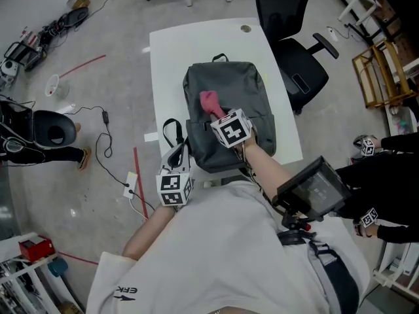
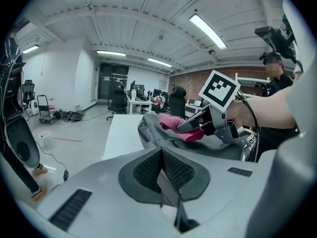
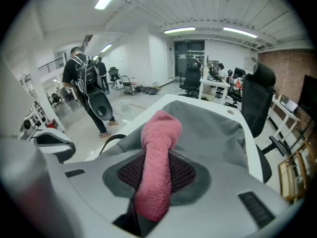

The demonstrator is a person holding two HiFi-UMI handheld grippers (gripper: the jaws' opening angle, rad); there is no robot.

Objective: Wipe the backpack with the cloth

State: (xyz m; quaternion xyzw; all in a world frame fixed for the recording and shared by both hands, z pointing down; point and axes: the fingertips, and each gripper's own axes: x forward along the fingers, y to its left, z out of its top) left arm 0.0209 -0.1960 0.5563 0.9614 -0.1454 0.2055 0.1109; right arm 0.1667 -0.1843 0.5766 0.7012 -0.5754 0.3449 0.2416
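A white table [image 1: 163, 64] in an open office is carrying a grey backpack [image 1: 226, 87], lying flat at mid-frame.
The right gripper [image 1: 217, 115] is pinching the pink cloth [image 3: 158, 148] between its jaws, holding it on the backpack's middle. The left gripper [image 2: 161, 175], jaws pressed together on nothing, is hanging by the bag's lower left corner beside a black strap [image 1: 171, 136].

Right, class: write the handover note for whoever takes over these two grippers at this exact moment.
Left tongs: shut, apparently on the backpack's black strap at its near left corner.
Right tongs: shut on the pink cloth, whose free end rests on the backpack.
The backpack lies flat on the white table.
Done: cloth gripped and on the bag; how much is wiped cannot be told.
Left: wipe across the bag's surface.
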